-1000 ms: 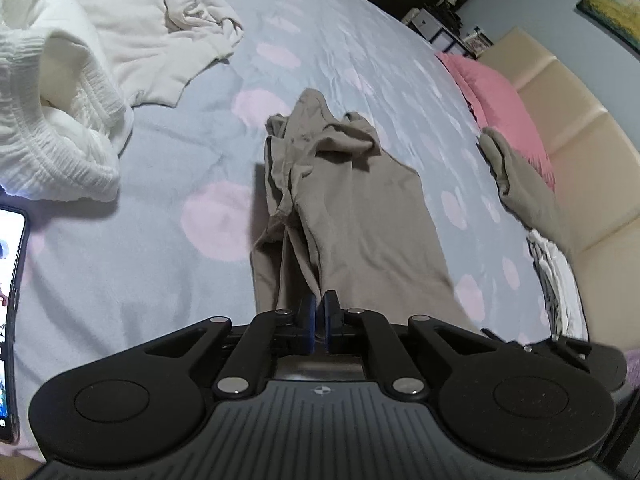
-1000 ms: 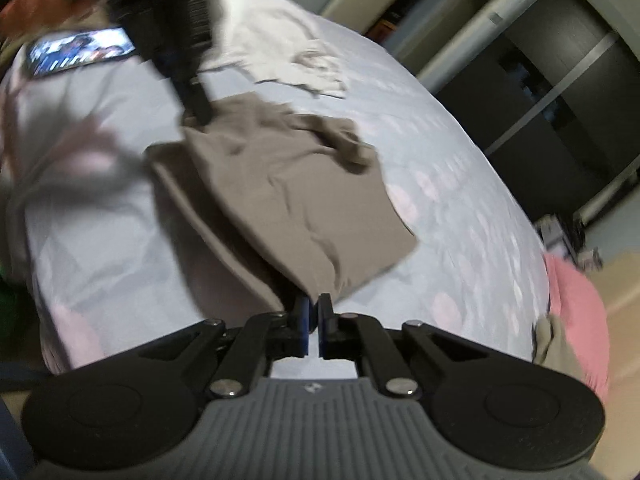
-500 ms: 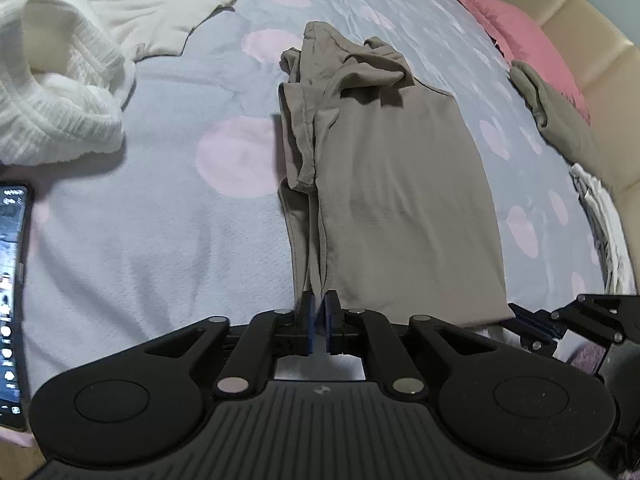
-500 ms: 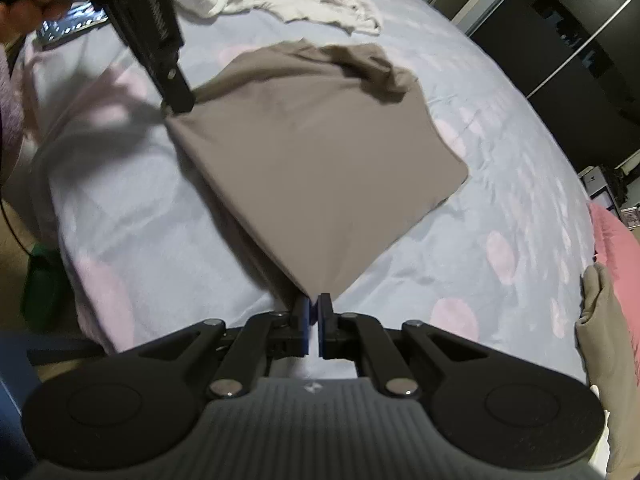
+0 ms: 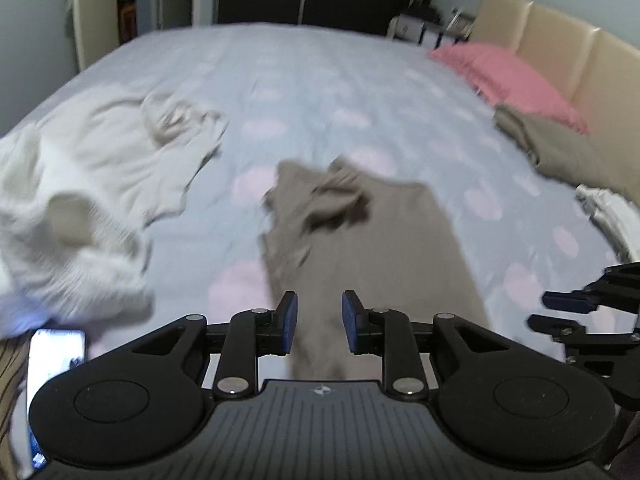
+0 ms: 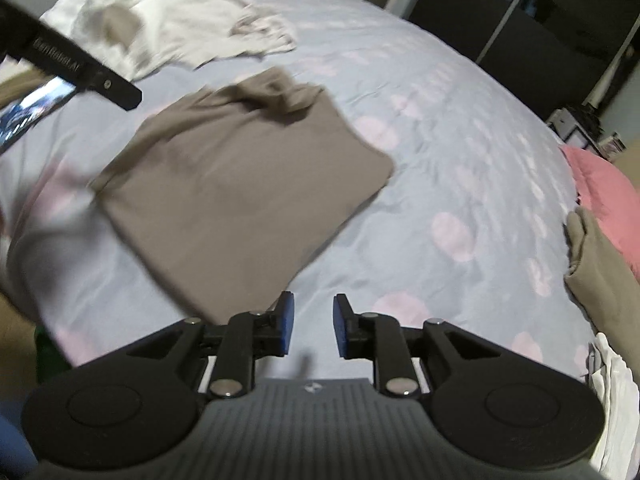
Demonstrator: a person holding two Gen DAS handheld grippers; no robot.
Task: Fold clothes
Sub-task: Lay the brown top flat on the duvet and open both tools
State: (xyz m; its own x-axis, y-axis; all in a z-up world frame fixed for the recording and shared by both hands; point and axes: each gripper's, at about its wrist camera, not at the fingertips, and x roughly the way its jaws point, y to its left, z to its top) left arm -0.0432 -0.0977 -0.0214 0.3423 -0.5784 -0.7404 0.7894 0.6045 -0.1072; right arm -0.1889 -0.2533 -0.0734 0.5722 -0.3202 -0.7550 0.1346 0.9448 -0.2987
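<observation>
- Left gripper (image 5: 316,322): jaws stood wide apart, gripping nothing, above the near edge of the shirt (image 5: 372,248).
- Right gripper (image 6: 310,324): jaws likewise spread and empty, beside the shirt's corner.
- Shirt: lay flat on the bed (image 6: 460,128), sleeves bunched at the far end.
- White clothes (image 5: 92,184): heaped left.

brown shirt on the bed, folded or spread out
Partly folded: the brown shirt lies as a flat rectangle on the bed, but its far end stays bunched.

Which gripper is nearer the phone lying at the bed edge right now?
Left. The left gripper, open over the taupe shirt, has the phone just off its left side. The right gripper, also open, sits beyond the shirt's opposite corner.
</observation>
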